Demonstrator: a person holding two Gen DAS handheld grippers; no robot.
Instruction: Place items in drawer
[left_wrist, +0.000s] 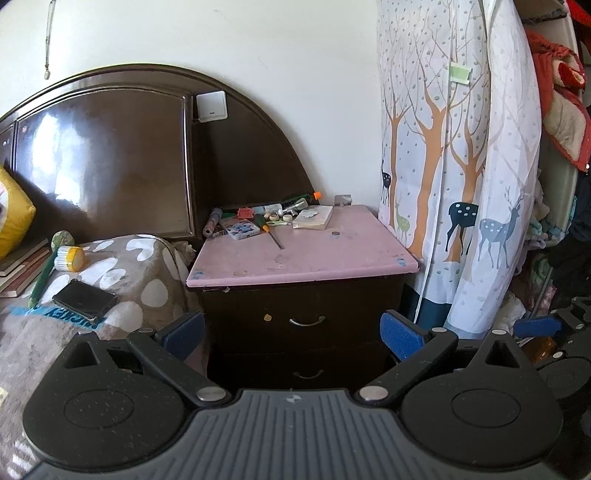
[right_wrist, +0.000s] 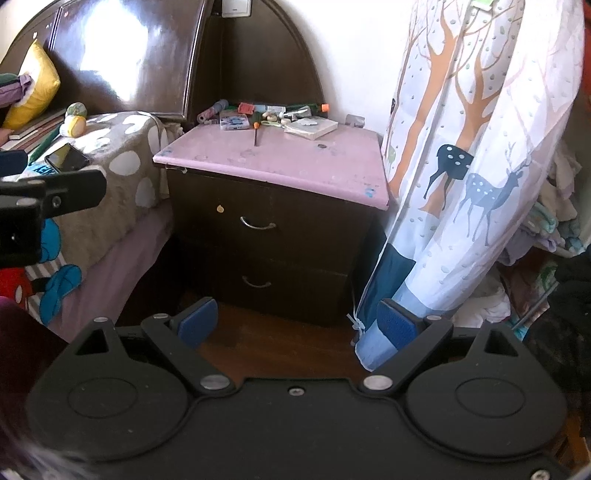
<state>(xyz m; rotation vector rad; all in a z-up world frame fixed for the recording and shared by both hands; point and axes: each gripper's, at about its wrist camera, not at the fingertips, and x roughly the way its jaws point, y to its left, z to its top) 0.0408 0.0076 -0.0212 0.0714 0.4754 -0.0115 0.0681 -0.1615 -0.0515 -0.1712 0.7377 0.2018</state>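
A dark wooden nightstand with a pink top (left_wrist: 306, 254) (right_wrist: 280, 158) has two shut drawers. The upper drawer handle (left_wrist: 306, 322) (right_wrist: 258, 224) and the lower drawer handle (left_wrist: 307, 376) (right_wrist: 256, 284) are curved metal. At the back of the top lie a screwdriver (left_wrist: 269, 229) (right_wrist: 255, 133), a small patterned box (left_wrist: 242, 228) (right_wrist: 233, 122), a white pad (left_wrist: 313, 217) (right_wrist: 311, 127) and several small items. My left gripper (left_wrist: 291, 334) is open and empty, in front of the upper drawer. My right gripper (right_wrist: 297, 326) is open and empty, low, before the lower drawer.
A bed with a spotted blanket (left_wrist: 122, 280) (right_wrist: 122, 155) stands on the left, with a black phone (left_wrist: 84, 301) (right_wrist: 67, 157) on it. A deer-print fabric wardrobe (left_wrist: 454, 166) (right_wrist: 472, 147) hangs close on the right. The left gripper's body (right_wrist: 33, 210) shows at the right wrist view's left edge.
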